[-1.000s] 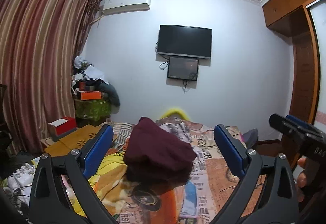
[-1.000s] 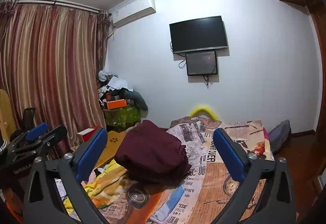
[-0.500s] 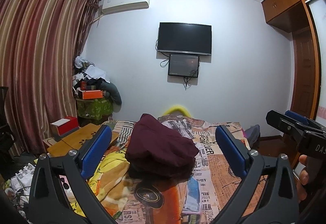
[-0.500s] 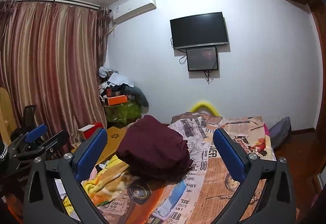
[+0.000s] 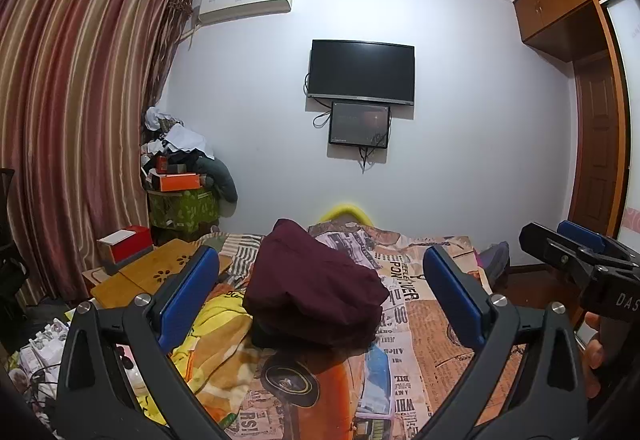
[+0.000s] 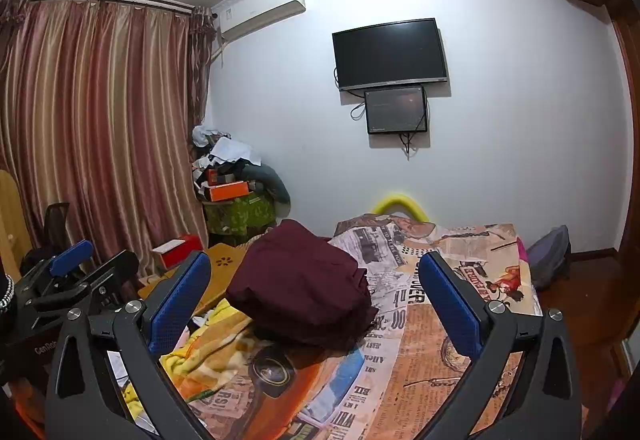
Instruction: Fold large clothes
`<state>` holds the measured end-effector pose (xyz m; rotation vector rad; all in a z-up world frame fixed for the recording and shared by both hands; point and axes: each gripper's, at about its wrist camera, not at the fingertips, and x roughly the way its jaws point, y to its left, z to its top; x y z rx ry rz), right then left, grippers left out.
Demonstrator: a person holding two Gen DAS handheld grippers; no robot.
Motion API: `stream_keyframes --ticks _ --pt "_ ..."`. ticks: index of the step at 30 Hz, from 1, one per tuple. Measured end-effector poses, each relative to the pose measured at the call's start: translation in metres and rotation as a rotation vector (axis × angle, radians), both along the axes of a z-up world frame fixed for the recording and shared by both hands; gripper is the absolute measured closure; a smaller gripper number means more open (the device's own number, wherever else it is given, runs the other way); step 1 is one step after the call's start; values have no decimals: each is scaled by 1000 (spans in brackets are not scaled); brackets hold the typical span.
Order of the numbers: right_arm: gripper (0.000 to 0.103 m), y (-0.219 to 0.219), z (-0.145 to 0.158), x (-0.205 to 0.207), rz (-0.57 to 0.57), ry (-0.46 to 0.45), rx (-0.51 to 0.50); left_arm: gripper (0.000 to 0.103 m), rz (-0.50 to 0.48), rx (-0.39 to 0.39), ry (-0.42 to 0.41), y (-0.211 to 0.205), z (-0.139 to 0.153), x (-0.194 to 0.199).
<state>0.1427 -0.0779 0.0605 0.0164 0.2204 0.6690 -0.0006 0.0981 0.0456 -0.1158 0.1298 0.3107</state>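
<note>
Left wrist view: the left gripper [image 5: 320,300] hangs with jaws spread and empty, above the maroon garment [image 5: 316,296] folded in a stack on the bed [image 5: 432,340].
Right wrist view: the right gripper [image 6: 314,300] is likewise spread and empty, clear of the garment [image 6: 300,288], likely because folding looks finished.

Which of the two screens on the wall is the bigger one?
The upper screen is the bigger one; the smaller screen hangs just below it, with cables dangling.

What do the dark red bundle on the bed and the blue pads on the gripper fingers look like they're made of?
The maroon bundle looks like soft matte woven cloth: stacked folded layers with limp, rounded edges. The blue pads look like textured rubber or foam, going by a fine dotted surface; which one is unclear. They sit on dull black, plastic-looking arms.
</note>
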Motion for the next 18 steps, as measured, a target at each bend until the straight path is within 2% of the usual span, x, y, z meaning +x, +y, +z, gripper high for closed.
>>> stream_keyframes --ticks 18 --pt "0 -2 -1 3 5 22 0 0 -20 -5 15 2 -3 6"
